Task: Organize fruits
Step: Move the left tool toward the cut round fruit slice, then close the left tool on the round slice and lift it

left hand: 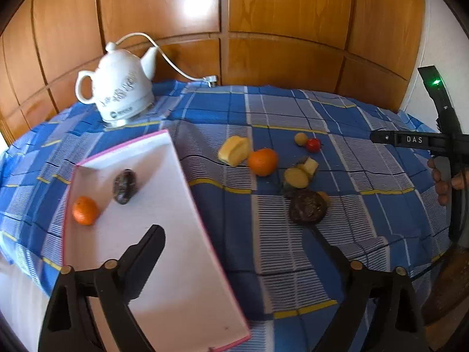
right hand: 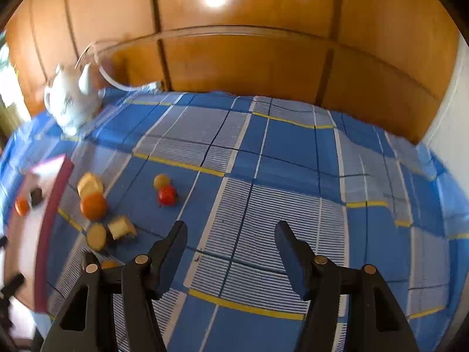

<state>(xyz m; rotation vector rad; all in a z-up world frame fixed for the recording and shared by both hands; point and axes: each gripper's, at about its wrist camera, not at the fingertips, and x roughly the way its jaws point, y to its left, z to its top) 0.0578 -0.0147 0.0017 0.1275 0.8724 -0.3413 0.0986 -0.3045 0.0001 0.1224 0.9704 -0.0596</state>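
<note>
The left gripper (left hand: 237,234) stands wide apart and holds nothing, one finger over the white pink-rimmed tray (left hand: 187,264), the other over the blue plaid cloth (left hand: 293,278) on the bench. In the tray lie a small orange (left hand: 85,210) and a dark fruit (left hand: 125,186), ahead and left of this gripper. On the cloth beyond it lie another orange (left hand: 263,162), a yellow fruit piece (left hand: 234,150), a red tomato (left hand: 313,145) and a dark round fruit (left hand: 307,210) just before its right finger. The right gripper (right hand: 231,234) is also wide and empty; the loose fruits lie to its left. A white kettle (left hand: 117,88) stands behind the tray.
</note>
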